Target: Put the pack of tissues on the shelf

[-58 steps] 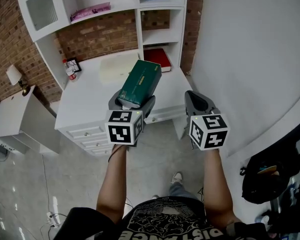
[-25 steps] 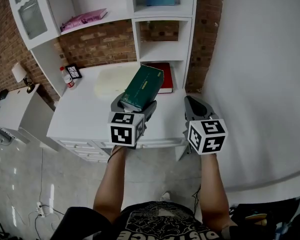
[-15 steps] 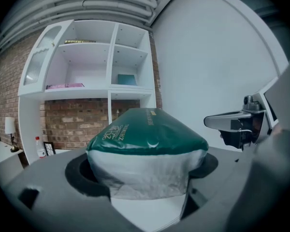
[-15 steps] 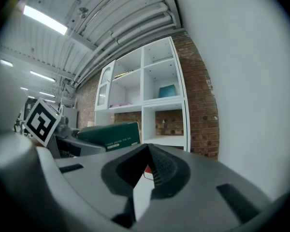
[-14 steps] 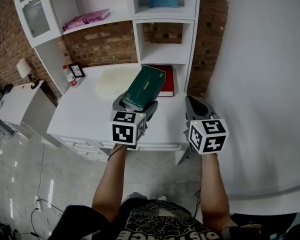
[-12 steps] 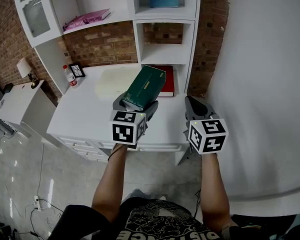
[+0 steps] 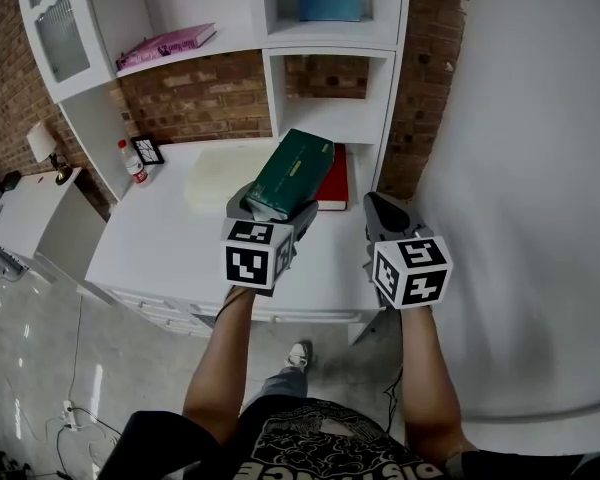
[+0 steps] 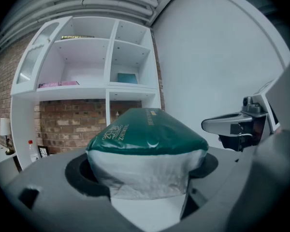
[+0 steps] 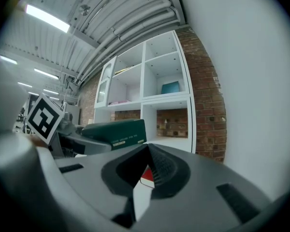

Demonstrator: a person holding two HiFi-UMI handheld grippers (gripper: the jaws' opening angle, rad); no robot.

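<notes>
A green soft tissue pack point(image 7: 292, 171) is held up near the white shelf point(image 7: 330, 118).
The left gripper point(image 7: 273, 211) jaws pinch it so it cannot fall; the right gripper point(image 7: 385, 213) jaws are closed, empty.

Green tissue pack point(image 7: 291, 168), white shelf point(image 7: 325, 120), red book point(image 7: 337, 178)
</notes>
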